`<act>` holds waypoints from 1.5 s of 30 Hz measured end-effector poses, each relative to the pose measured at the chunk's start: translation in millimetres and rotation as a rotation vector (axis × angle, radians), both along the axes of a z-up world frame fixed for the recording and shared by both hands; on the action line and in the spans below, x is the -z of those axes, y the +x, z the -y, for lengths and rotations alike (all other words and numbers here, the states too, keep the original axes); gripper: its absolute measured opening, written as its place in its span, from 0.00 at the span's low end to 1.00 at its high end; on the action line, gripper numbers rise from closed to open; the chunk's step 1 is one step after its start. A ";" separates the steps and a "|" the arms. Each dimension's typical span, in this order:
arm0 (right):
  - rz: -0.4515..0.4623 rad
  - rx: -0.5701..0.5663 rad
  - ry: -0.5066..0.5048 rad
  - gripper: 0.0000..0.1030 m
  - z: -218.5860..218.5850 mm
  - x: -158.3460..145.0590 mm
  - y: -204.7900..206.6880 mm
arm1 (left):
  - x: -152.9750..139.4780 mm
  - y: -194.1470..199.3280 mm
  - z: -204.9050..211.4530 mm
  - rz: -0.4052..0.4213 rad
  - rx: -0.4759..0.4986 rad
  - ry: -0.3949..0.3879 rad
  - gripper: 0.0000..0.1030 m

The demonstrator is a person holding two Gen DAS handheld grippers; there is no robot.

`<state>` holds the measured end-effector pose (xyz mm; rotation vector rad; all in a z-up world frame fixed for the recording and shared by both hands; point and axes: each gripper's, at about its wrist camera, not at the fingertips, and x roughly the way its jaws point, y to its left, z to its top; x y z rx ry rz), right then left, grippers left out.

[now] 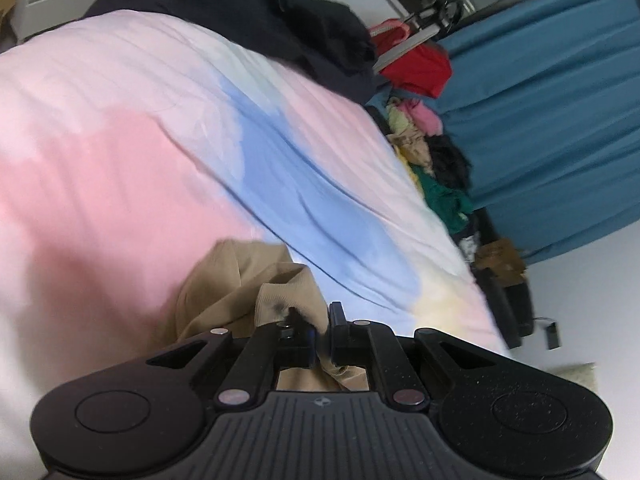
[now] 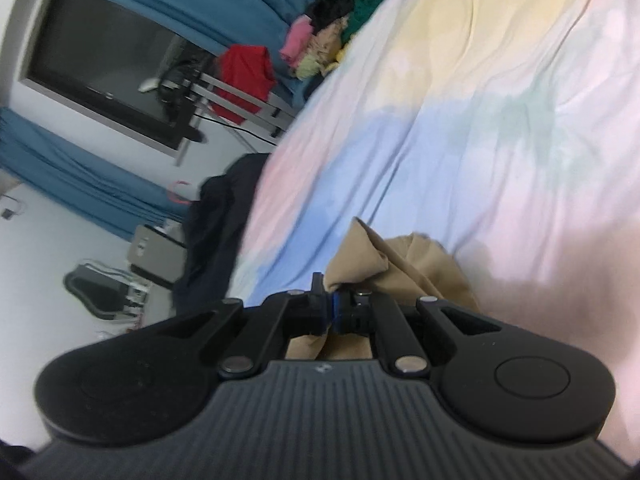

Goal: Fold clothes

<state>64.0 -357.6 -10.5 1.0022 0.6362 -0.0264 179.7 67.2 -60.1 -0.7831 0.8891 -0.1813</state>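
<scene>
1. My left gripper (image 1: 318,330) has its fingers pinched together on a ribbed edge of the tan garment (image 1: 236,284). The cloth bunches up between and below the jaws.
2. In the left wrist view the tan garment lies crumpled on the bed sheet (image 1: 140,128), on a pink patch just beside a blue one. Part of it trails under the gripper body.
3. Far end of the bed, left view: a dark navy garment (image 1: 280,12) is heaped on the sheet's edge.
4. Right of that, a red garment (image 1: 420,68) hangs over a grey rail. Below it, a mixed pile of clothes (image 1: 428,148) runs along the bed's side, in front of the blue curtain (image 1: 552,112).
5. My right gripper (image 2: 330,308) is clamped on a fold of the tan garment (image 2: 400,260). Cloth stands up in a peak just above the fingertips.
6. In the right wrist view the garment rests on the pastel bed sheet (image 2: 480,100), where blue meets pink.
7. Left of the bed in this view: a dark navy garment (image 2: 216,232) drapes off the mattress edge, and a red garment (image 2: 244,76) hangs on the rail.
8. The frame is motion-blurred, so whether both grippers hold one garment edge or two separate edges is unclear to me.
</scene>
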 end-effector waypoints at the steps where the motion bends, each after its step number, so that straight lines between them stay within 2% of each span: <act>1: -0.004 -0.012 -0.027 0.08 0.0 7.2 10.2 | 10.8 12.4 2.8 0.004 0.007 0.027 0.07; 3: -0.013 -0.037 -0.079 0.08 1.1 22.2 30.0 | 33.4 34.2 7.9 -0.015 0.008 0.071 0.07; 5: -0.028 -0.053 -0.098 0.08 3.9 38.1 46.0 | 53.5 49.7 11.8 -0.046 0.016 0.084 0.07; 9: -0.064 -0.064 -0.107 0.09 8.1 62.5 67.5 | 73.7 67.6 18.9 -0.061 0.044 0.139 0.08; 17: -0.084 -0.083 -0.134 0.08 7.4 71.9 77.5 | 67.4 57.3 30.1 0.003 0.102 0.243 0.09; 21: -0.042 -0.121 -0.143 0.14 5.1 62.3 73.5 | 54.6 49.0 33.9 0.037 0.149 0.268 0.28; 22: -0.029 -0.131 -0.134 0.32 5.3 58.8 71.3 | 50.2 46.4 34.9 0.048 0.166 0.271 0.40; 23: -0.006 -0.143 -0.123 0.66 5.4 54.2 67.9 | 45.3 43.1 36.1 0.061 0.186 0.268 0.51; 24: 0.030 -0.153 -0.120 0.83 4.4 47.8 62.6 | 40.3 39.1 36.6 0.081 0.207 0.258 0.78; 25: 0.069 -0.163 -0.122 0.96 2.9 40.7 56.7 | 35.0 32.9 36.8 0.112 0.220 0.254 0.94; 27: 0.129 -0.186 -0.167 0.94 -2.5 26.1 45.3 | 24.0 18.8 38.8 0.177 0.225 0.285 0.96; 30: 0.171 -0.187 -0.277 0.94 -13.1 13.5 30.2 | 15.2 4.9 46.2 0.221 0.258 0.383 0.98; 36: 0.178 -0.243 -0.564 0.93 -35.3 17.4 28.0 | 31.2 0.2 57.6 0.220 0.316 0.509 0.97; 37: 0.172 -0.249 -0.624 0.76 -38.6 21.1 30.6 | 36.6 2.1 58.5 0.210 0.323 0.524 0.97; 38: 0.153 -0.261 -0.664 0.65 -41.8 25.6 35.1 | 41.3 3.3 59.9 0.203 0.335 0.542 0.97; 42: 0.073 -0.318 -0.651 0.66 -44.6 54.8 52.0 | 52.4 4.3 68.5 0.214 0.360 0.593 0.97; 45: 0.049 -0.331 -0.660 0.66 -48.3 62.5 52.1 | 52.6 0.1 71.2 0.240 0.375 0.628 0.97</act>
